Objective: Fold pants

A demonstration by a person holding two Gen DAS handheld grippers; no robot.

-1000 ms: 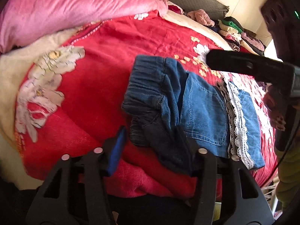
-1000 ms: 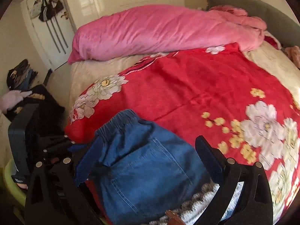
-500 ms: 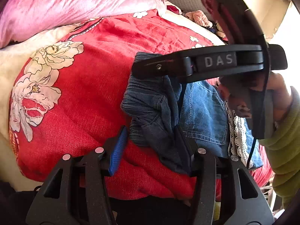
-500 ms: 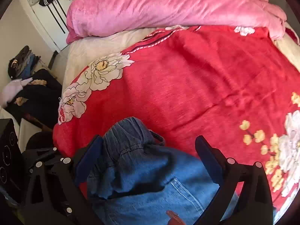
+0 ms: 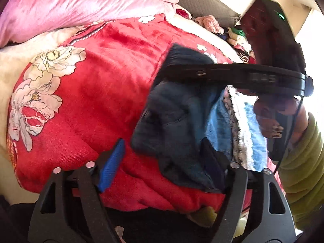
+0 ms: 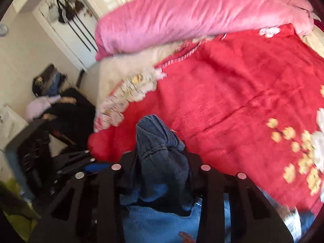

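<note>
**Pants bunched on red blanket, right gripper clamped on waistband**

Bedroom, with a red blanket (image 5: pixel 97 93) printed in white flowers spread over the bed; pink duvet (image 6: pixel 192 14) heaped along the far side; white doors (image 6: pixel 81 26) with bags hanging, seen from the right wrist. Clothes pile (image 5: pixel 239 38) against the grey headboard (image 5: pixel 202 2).

Blue denim pants (image 5: pixel 178 121) lying near the blanket's front edge, crumpled rather than flat. Gathered elastic waistband dark and ribbed, pulled up into a narrow bunch. Darker denim in shadow on the near side, paler blue toward the right. White lace trim (image 5: pixel 239 125) running across the lighter part. Stitched seam visible in the right wrist view, where the fabric (image 6: pixel 160 158) rises as a tight wad.

Right gripper (image 6: pixel 160 162) closed narrow on that wad of pants, denim squeezed between both fingers and spilling out above and below. Seen from the left wrist as a black bar (image 5: pixel 232 75) crossing over the pants, held by a hand (image 5: pixel 269 117) in an olive sleeve.

Left gripper (image 5: pixel 164 158) spread wide, blue pad (image 5: pixel 113 162) on one finger over the blanket just beside the pants, the other finger against the pants' dark lower fold; nothing pinched between.
</note>
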